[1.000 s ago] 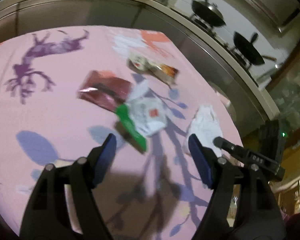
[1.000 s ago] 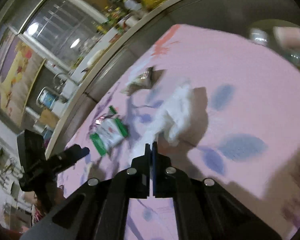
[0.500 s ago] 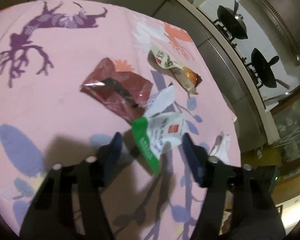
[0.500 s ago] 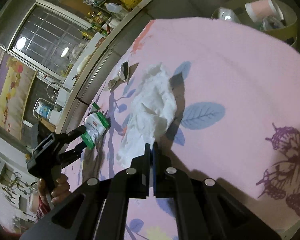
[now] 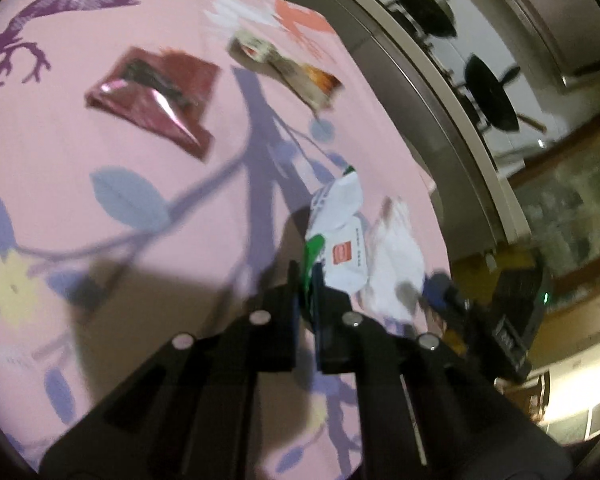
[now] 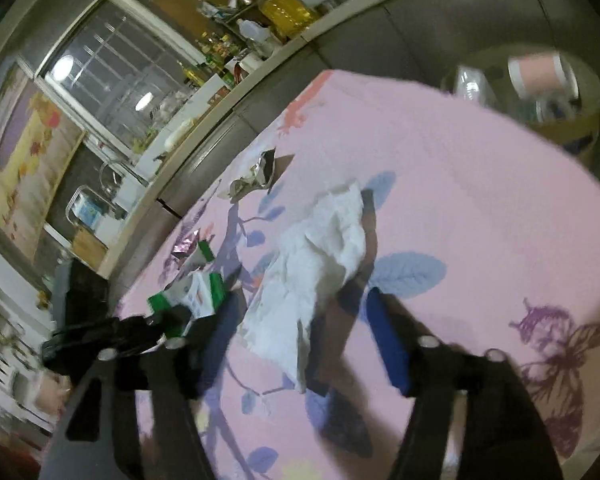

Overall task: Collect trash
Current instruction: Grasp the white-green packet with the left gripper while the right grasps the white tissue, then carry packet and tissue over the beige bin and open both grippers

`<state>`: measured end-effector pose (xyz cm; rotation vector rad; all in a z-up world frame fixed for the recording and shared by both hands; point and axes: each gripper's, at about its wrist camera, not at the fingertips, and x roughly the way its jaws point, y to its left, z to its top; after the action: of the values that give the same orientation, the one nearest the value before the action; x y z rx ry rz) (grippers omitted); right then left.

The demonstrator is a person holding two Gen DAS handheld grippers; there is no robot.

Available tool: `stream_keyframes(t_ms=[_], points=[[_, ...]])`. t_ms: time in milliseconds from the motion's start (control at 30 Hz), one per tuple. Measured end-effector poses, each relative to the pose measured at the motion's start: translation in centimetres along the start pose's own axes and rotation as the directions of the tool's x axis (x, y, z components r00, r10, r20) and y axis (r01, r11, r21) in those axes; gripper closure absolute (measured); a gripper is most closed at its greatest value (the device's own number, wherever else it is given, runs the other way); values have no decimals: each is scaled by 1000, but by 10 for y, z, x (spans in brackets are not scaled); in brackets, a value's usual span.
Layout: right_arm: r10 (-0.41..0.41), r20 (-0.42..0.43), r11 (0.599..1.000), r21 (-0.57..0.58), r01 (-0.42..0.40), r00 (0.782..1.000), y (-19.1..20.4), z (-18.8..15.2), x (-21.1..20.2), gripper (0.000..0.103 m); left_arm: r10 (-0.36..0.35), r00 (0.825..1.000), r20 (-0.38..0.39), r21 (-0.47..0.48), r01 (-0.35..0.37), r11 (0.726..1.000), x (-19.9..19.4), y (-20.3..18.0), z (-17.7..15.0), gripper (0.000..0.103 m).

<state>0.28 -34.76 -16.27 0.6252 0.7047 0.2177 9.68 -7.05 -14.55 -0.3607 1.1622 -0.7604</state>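
Our left gripper [image 5: 306, 280] has just clenched on the green-and-white wrapper [image 5: 340, 236] for lifting; our right gripper [image 6: 300, 320] has just spread its fingers around the crumpled tissue [image 6: 312, 272], not yet gripping.

Pink tablecloth [image 5: 100, 200] (leaf print), steel counter [image 5: 452, 128], two woks [image 5: 488, 96].

Pretty dim indoor light, warm and a bit murky. Both fisheye views bend hard at the edges with black corners. Lots of motion blur, worst on the tissue [image 5: 396, 260] and wrappers. Soft dark shadows fall across the pink tabletop [image 6: 480, 184]; ceiling lights [image 6: 64, 66] glare through the window.
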Motion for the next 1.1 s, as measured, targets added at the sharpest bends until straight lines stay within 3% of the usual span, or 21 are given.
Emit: stream_keyframes(t_ms=[200, 233, 267, 300, 400, 600, 700, 833, 933, 1100], points=[[-38, -29, 997, -72, 36, 999, 9, 13, 16, 41, -4, 1000, -21, 35, 5, 999, 8, -15, -4, 98], [-55, -40, 994, -101, 51, 998, 11, 16, 20, 55, -1, 1000, -23, 38, 2, 999, 9, -17, -3, 98], [-70, -53, 991, -118, 63, 996, 12, 18, 24, 82, 5, 1000, -25, 41, -3, 999, 11, -19, -1, 98], [-84, -72, 989, -127, 74, 994, 10, 21, 30, 93, 8, 1000, -27, 42, -7, 999, 12, -20, 0, 98], [-46, -42, 995, -91, 42, 998, 1, 25, 21, 97, 5, 999, -36, 45, -4, 999, 17, -30, 10, 98], [-77, 116, 997, -10, 78, 990, -40, 52, -28, 97, -23, 998, -57, 143, 31, 989, 47, -83, 48, 98], [-140, 204, 990, 54, 132, 969, -75, 75, -58, 97, -38, 997, -66, 223, 52, 973, 78, -125, 75, 98], [-282, 307, 959, 70, 274, 909, -115, 112, -88, 97, -47, 996, -75, 310, 68, 948, 124, -179, 107, 98], [-390, 338, 914, 34, 403, 856, -137, 135, -92, 97, -23, 998, -66, 377, 46, 925, 166, -217, 129, 98], [-485, 348, 843, -59, 535, 802, -158, 150, -75, 97, 34, 998, -49, 451, -8, 893, 227, -257, 146, 98]])
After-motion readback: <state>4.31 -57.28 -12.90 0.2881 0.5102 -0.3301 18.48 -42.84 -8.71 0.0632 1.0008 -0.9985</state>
